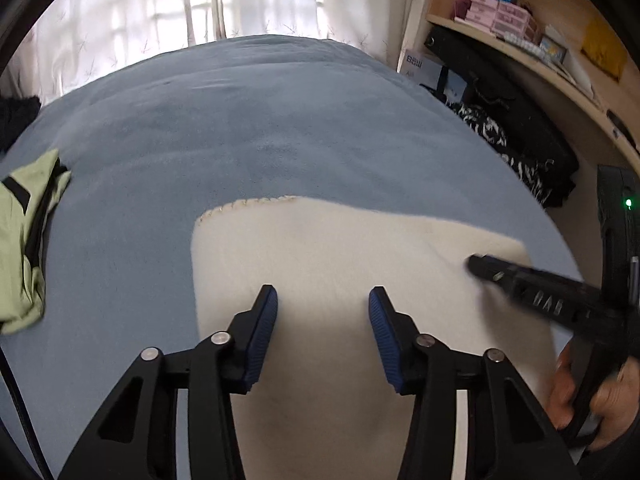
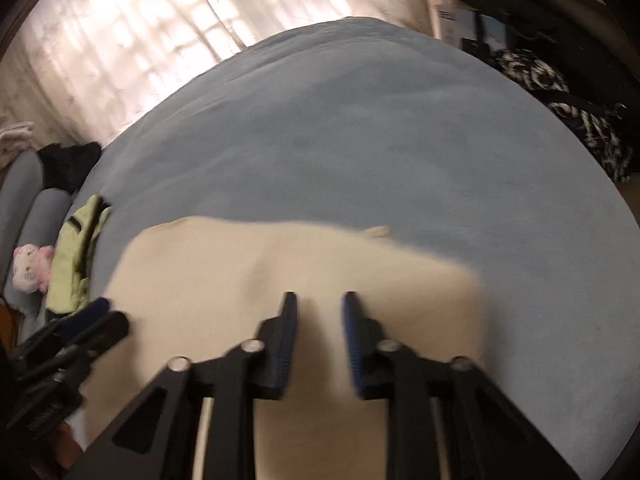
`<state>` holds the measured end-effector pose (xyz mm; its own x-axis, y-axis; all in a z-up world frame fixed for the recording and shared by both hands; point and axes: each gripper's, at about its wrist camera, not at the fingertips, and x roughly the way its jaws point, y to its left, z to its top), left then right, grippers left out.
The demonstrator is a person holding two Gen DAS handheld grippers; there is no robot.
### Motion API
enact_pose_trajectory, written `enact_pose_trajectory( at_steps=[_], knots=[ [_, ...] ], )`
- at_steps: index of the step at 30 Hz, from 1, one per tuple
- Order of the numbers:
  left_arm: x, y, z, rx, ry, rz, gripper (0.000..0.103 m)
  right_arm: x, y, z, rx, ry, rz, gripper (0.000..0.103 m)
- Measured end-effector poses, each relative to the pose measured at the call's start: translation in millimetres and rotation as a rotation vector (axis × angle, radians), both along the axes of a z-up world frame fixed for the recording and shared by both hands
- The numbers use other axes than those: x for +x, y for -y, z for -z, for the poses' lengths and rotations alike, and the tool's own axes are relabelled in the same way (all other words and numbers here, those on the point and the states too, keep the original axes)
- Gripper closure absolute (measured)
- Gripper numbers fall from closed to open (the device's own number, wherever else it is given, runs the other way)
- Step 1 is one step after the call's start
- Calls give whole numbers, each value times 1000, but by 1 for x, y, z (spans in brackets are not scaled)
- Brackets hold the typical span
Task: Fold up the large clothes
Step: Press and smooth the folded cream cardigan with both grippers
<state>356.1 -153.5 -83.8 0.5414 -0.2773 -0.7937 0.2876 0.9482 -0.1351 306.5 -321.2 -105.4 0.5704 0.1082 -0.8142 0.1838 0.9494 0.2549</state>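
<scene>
A cream blanket (image 1: pixel 340 248) lies folded flat on the blue bed (image 1: pixel 240 128), its stitched edge at the far side. The left claw (image 1: pixel 323 300) hovers over it, spread wide and holding nothing; the right claw (image 2: pixel 320 304) is partly open, also empty. A green garment (image 1: pixel 24 240) lies crumpled nearby to the left
</scene>
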Motion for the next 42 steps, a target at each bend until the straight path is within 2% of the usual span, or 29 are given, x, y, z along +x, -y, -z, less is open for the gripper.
enact_pose_trajectory(
  at_steps=[1, 3, 7, 9, 12, 15, 19, 23, 28, 36, 42],
  knots=[
    [1, -1, 2, 8, 0, 10, 63, 0, 8, 2, 8, -6, 15, 103],
    [1, -3, 5, 8, 4, 33, 64, -6, 30, 4, 50, 3, 30, 103],
    [-7, -9, -2, 6, 5, 28, 64, -20, 42, -5, 24, -5, 54, 103],
    [-12, -11, -10, -23, -9, 23, 64, -31, 35, -16, 11, -10, 33, 99],
    [-33, -18, -22, -83, -22, 44, 64, -56, 17, -33, 27, 11, -40, 98],
    [-65, -17, -29, -80, -19, 76, 64, -87, -9, -41, 71, 21, -122, 98],
    [-102, -19, -23, -70, -67, 93, 64, -120, -37, -28, 114, -9, -180, 98],
    [-126, -21, -16, -17, -44, 86, 64, -143, -40, -7, 52, -45, -159, 98],
    [-134, -30, -6, 37, -53, 48, 63, -168, -11, -4, 140, -30, -96, 99],
    [-143, -44, -6, 15, -107, 13, 63, -188, -19, -13, 46, -58, -72, 98],
    [-157, -47, -14, 15, -116, 24, 61, -197, -23, -26, 43, -73, -59, 98]
  ],
)
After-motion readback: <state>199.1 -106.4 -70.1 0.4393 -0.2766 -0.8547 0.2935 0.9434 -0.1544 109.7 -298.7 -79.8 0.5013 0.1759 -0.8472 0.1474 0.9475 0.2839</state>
